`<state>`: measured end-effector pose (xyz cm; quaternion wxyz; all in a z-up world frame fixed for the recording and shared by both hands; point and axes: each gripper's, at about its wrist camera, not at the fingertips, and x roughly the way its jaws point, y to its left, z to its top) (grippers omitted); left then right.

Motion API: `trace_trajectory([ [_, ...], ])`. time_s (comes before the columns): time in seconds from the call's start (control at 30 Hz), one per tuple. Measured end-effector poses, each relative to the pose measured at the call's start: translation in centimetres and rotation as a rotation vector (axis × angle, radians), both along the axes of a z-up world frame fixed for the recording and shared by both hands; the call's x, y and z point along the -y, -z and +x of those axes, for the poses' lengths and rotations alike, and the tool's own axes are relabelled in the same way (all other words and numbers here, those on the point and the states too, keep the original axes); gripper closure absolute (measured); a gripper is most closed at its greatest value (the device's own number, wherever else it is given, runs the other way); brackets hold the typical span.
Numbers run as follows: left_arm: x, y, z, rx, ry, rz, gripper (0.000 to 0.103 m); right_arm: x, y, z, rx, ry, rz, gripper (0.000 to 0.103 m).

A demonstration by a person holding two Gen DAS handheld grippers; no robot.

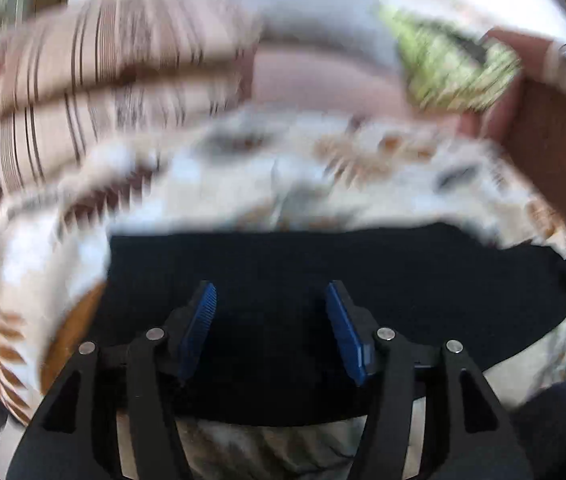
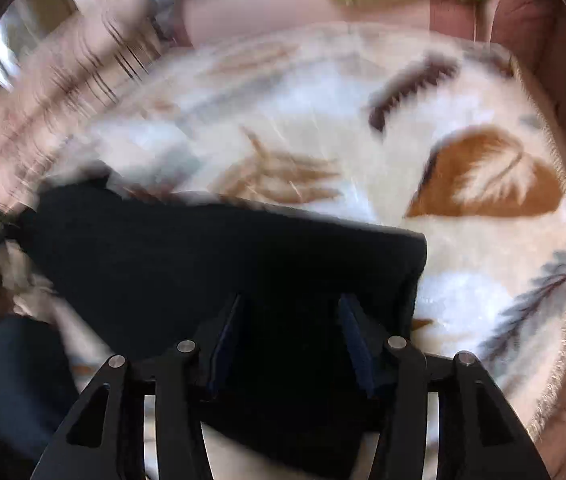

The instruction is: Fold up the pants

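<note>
Black pants [image 1: 323, 272] lie flat on the leaf-print blanket [image 2: 323, 92], already a squarish slab, and both tools hang right over them: the left gripper [image 1: 271, 292] with its blue pads [image 1: 203, 320] standing apart, nothing pinched, the right gripper [image 2: 289, 304] also gaping above the dark cloth. That fabric looks soft, light and floppy, so I'd pinch it at an edge or corner, both layers together, or it'll sag and slide.

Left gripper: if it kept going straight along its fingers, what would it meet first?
Most likely the black pants, which fill the view between and beyond the left gripper's open jaws. The leaf-patterned blanket lies past them. Blur leaves the gap unclear.
</note>
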<state>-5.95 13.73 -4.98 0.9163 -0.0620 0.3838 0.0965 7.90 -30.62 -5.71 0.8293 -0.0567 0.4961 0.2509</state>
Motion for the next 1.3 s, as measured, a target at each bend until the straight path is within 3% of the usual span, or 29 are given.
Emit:
trace_trajectory([
  [0.17, 0.0, -2.3, 0.8, 0.033, -0.009, -0.056, 0.047, -1.5, -0.6, 3.6, 0.071, 0.095, -0.039, 0.053],
  [0.27, 3.2, -6.1, 0.6, 0.119, 0.135, -0.036, 0.046, -1.4, -2.3, 2.7, 0.136, 0.155, -0.087, 0.052],
  [0.33, 6.1, -7.4, 1.7, 0.121, 0.296, -0.051, 0.043, -0.4, -4.8, 0.6, 0.209, 0.150, -0.026, 0.047],
  [0.4, 9.4, -6.9, 4.1, 0.046, 0.432, -0.060, 0.043, 0.1, -5.2, -0.9, 0.165, 0.079, 0.091, 0.036],
  [0.43, 10.8, -5.9, 6.0, -0.021, 0.489, -0.085, 0.043, -0.1, -4.5, -1.2, 0.092, 0.025, 0.131, 0.035],
  [0.47, 11.9, -4.7, 7.7, -0.088, 0.524, -0.111, 0.043, -0.7, -3.3, -1.2, 0.048, -0.003, 0.075, 0.035],
  [0.53, 13.3, -0.9, 11.6, -0.253, 0.488, -0.126, 0.049, -1.0, -0.5, -0.2, 0.014, 0.022, -0.103, 0.037],
  [0.57, 13.3, 0.4, 12.9, -0.294, 0.440, -0.104, 0.052, -0.6, -0.5, 0.2, 0.033, 0.030, -0.061, 0.037],
  [0.63, 13.2, 0.8, 14.3, -0.239, 0.394, -0.083, 0.052, 0.2, -0.7, 1.8, 0.048, 0.088, -0.038, 0.039],
  [0.67, 13.2, 1.0, 15.2, -0.244, 0.342, -0.051, 0.052, 0.1, -0.8, 2.2, 0.063, 0.098, -0.044, 0.039],
  [0.77, 13.1, 1.2, 16.1, -0.255, 0.288, -0.075, 0.052, 0.0, -1.3, 2.8, 0.098, 0.122, -0.093, 0.039],
  [0.83, 13.7, 0.0, 15.1, -0.233, 0.315, -0.067, 0.052, 0.4, -2.4, 1.7, 0.137, 0.158, -0.093, 0.036],
  [0.9, 13.7, -1.3, 13.7, -0.189, 0.342, -0.090, 0.052, 1.6, -4.1, -0.6, 0.155, 0.130, 0.017, 0.036],
  [0.97, 13.8, -2.6, 11.7, -0.139, 0.366, -0.108, 0.050, 2.3, -3.9, -2.2, 0.087, 0.046, 0.110, 0.036],
  [1.0, 13.6, -3.0, 10.9, -0.126, 0.385, -0.116, 0.048, 2.2, -3.5, -2.7, 0.059, 0.006, 0.118, 0.036],
  [1.07, 14.4, -2.2, 10.8, -0.141, 0.416, -0.097, 0.046, 2.0, -1.9, -3.0, 0.044, -0.024, 0.004, 0.034],
  [1.1, 14.6, -1.2, 11.1, -0.175, 0.420, -0.076, 0.046, 2.3, -0.9, -2.5, 0.033, 0.002, -0.052, 0.028],
  [1.13, 15.0, 0.4, 12.1, -0.239, 0.418, -0.061, 0.046, 3.4, -0.2, -1.6, 0.022, 0.048, -0.041, 0.025],
  [1.17, 15.2, 1.5, 12.7, -0.250, 0.409, -0.046, 0.042, 4.2, -0.3, -1.0, 0.028, 0.087, -0.014, 0.025],
  [1.23, 15.7, 1.0, 12.6, -0.198, 0.410, -0.010, 0.041, 5.7, -1.1, -0.5, 0.080, 0.206, -0.082, 0.025],
  [1.3, 15.6, 0.0, 12.0, -0.177, 0.396, -0.010, 0.041, 7.2, -2.6, -1.1, 0.123, 0.281, -0.063, 0.026],
])
